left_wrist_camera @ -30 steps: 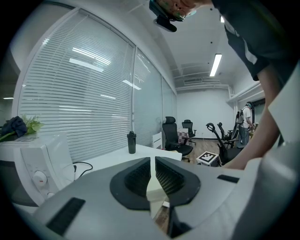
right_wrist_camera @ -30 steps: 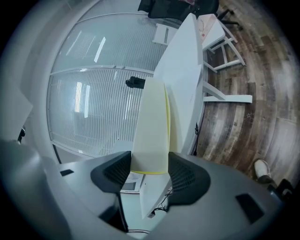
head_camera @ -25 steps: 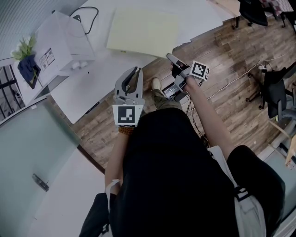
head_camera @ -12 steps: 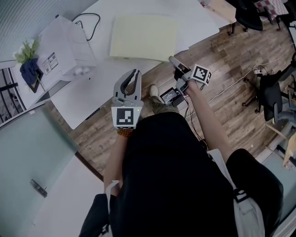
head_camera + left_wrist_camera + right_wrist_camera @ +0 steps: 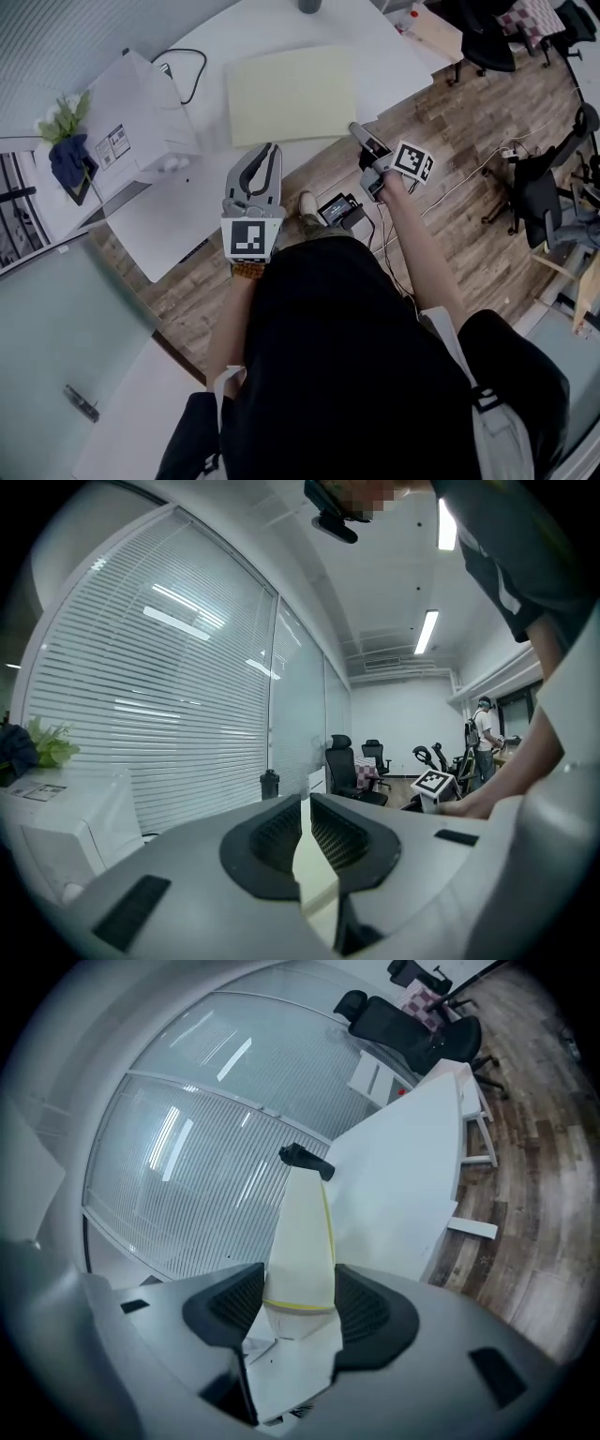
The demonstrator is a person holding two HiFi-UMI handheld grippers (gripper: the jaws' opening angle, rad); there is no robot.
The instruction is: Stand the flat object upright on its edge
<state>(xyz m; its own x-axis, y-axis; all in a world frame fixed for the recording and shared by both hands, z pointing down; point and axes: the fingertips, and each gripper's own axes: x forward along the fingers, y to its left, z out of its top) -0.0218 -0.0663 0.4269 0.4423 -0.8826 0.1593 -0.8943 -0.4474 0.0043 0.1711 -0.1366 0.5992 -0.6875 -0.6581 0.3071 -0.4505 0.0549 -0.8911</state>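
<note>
Grippers are hovering by the tabletop's (image 5: 394, 56) near edge in the head view: the left gripper (image 5: 269, 148) has its jaws pressed almost together and is holding nothing, while the right gripper (image 5: 357, 132) is spread. The pale yellow flat board (image 5: 291, 94) is lying flat just ahead of both.

In the left gripper view, a sliver of the flat board (image 5: 314, 874) is showing through the slit of the left gripper (image 5: 306, 803).

In the right gripper view, the right gripper (image 5: 298, 1302) has just been closing slightly. It is standing wide and framing the near edge of the flat board (image 5: 302, 1241) without pressing it.

- 2 grippers: left gripper (image 5: 271, 148), right gripper (image 5: 356, 130)
- 1 pale yellow flat sheet (image 5: 291, 94)
- 1 white table (image 5: 161, 219)
- 1 white box (image 5: 141, 112)
- 1 potted plant (image 5: 64, 120)
- 1 dark container (image 5: 270, 785)
</note>
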